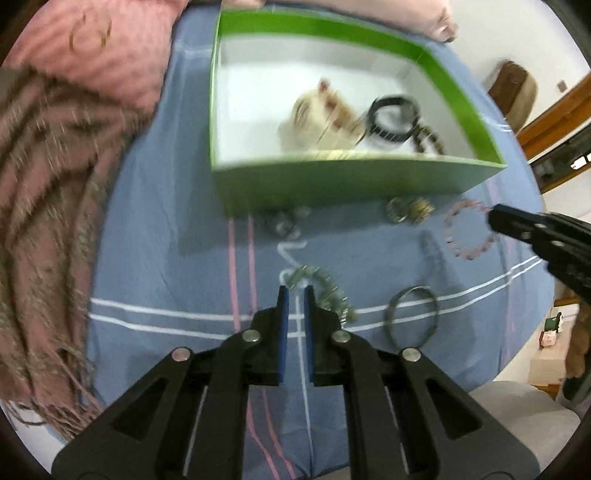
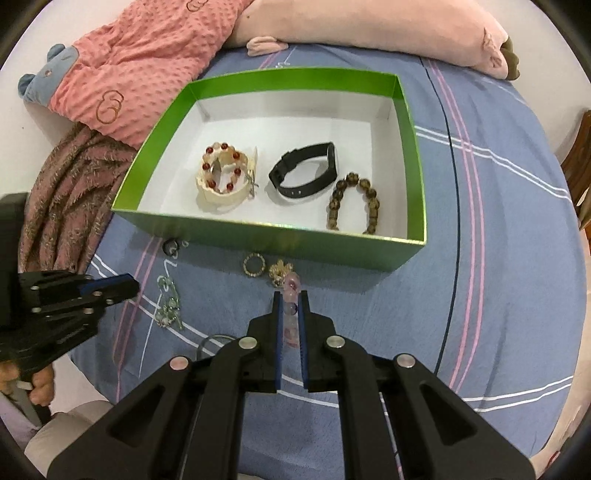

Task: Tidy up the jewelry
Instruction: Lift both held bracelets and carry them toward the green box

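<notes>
Jewelry lies partly inside a green box (image 2: 280, 243) with a white floor, in the upper middle of the right wrist view, and partly loose on the blue striped bedsheet (image 2: 480, 258) below it. Behind the box sit a pink dotted pillow (image 2: 147, 62) at upper left and a pale pink plush (image 2: 369, 26) along the top edge; a fringed mauve scarf (image 1: 48, 206) fills the left of the left wrist view.

Inside the box, from left to right, rest a cream bangle topped by a red-and-white bead bracelet (image 2: 223, 177), a black wristband (image 2: 304, 173) and a brown bead bracelet (image 2: 352, 205).

At lower centre of its own view, the right gripper (image 2: 290, 295) has its blue pads close together, clamped on a pink-and-purple bead bracelet (image 2: 291, 291) that stands upright between them. The left gripper (image 1: 296, 290) holds its pads a narrow gap apart over the sheet, its tips at the end of a pale green bead chain (image 1: 325, 291); whether they pinch it cannot be told, as that view is blurred.

Loose on the sheet are a metal bangle (image 1: 412, 317) at lower right of the left view, a small gold ring (image 2: 254, 264) and a gold cluster piece (image 2: 279, 271) just below the box's near wall, and a small dark bead (image 2: 170, 246) near its left corner.
</notes>
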`<action>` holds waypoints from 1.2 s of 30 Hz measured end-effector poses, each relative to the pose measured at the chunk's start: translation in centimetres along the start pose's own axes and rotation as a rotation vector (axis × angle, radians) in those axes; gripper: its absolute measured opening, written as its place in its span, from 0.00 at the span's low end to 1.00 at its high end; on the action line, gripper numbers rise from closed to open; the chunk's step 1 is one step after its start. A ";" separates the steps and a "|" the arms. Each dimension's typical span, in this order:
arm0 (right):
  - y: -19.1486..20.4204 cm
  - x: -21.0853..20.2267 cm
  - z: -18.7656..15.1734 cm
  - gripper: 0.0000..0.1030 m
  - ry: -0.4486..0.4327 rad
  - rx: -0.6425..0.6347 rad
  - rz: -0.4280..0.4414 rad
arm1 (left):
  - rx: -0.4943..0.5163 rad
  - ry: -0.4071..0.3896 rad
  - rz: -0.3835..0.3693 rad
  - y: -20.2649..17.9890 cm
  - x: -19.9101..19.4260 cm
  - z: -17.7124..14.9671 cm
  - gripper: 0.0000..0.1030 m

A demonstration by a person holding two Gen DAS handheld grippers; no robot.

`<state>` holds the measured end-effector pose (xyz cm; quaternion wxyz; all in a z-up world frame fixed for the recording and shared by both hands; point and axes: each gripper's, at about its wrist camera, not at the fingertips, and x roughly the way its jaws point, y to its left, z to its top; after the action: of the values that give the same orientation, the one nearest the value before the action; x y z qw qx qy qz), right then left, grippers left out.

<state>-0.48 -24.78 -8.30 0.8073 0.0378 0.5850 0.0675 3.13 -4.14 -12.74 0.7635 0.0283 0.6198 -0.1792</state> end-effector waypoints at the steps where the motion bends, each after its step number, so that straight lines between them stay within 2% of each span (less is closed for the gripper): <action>1: 0.0 0.1 -0.1 0.07 0.004 0.000 0.001 | -0.005 0.011 -0.004 0.1 0.5 -0.1 0.08; 6: -0.1 0.5 -0.2 0.07 0.013 0.001 0.004 | 0.022 0.006 0.007 -0.5 1.1 0.3 0.25; 11: 0.0 0.7 -0.1 0.07 0.019 0.002 0.009 | 0.059 0.028 0.039 -1.2 2.4 1.0 0.27; 20: -0.3 1.0 -0.2 0.07 0.025 0.018 0.011 | 0.088 0.025 0.058 -1.4 2.8 1.5 0.26; 25: -0.3 1.3 -0.3 0.07 0.034 0.021 0.012 | 0.112 0.006 0.100 -1.1 2.8 1.2 0.08; 36: -0.2 1.7 -0.5 0.07 0.047 0.029 0.019 | 0.172 -0.016 0.127 -3.6 3.6 0.7 0.07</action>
<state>-0.37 -24.74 -10.09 0.7919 0.0535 0.6045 0.0678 3.24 -8.50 -15.36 0.7730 0.1315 0.5929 -0.1835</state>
